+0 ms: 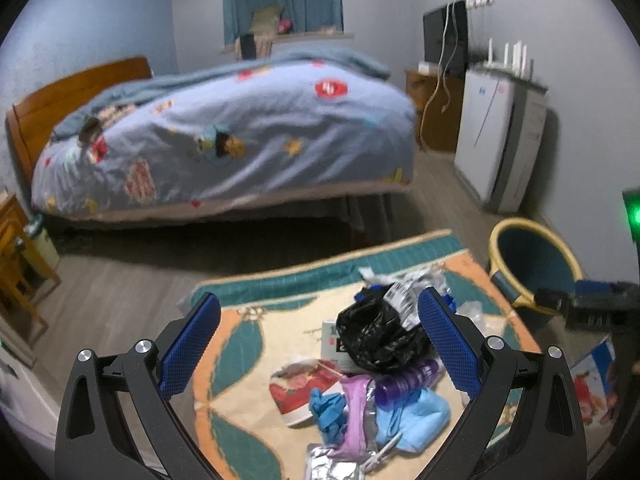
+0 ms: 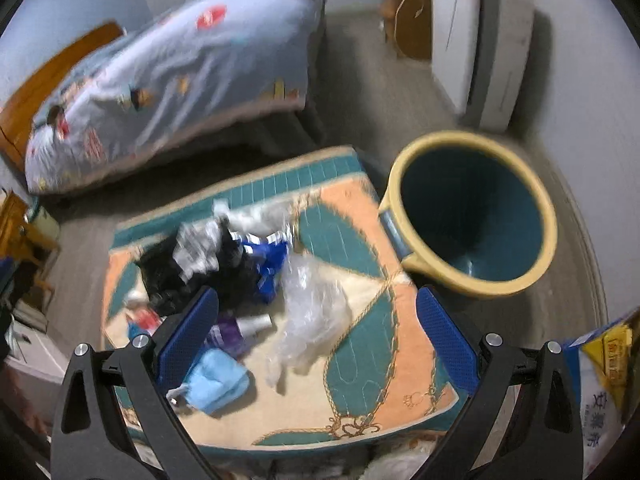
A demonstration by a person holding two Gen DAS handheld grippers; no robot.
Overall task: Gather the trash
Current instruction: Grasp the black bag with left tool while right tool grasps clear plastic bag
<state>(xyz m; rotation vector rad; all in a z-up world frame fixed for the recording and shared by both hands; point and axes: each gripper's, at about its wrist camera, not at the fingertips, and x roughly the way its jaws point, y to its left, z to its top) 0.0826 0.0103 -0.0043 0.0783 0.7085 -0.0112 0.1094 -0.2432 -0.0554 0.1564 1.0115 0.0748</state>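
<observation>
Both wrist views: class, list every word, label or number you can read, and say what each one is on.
"安慕希", probably: printed downward on the blue and white carton at the right edge.
Yellow label on that carton: too blurred to read.
Printed wrapper on the trash pile: too blurred to read.
Blue logo on the white fridge: unreadable.
Red patch on the quilt: white marks, unreadable.

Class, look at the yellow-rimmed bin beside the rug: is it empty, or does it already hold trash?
Empty. In the right wrist view the bin shows a bare teal wall and bottom, while the trash pile lies on the rug.
</observation>
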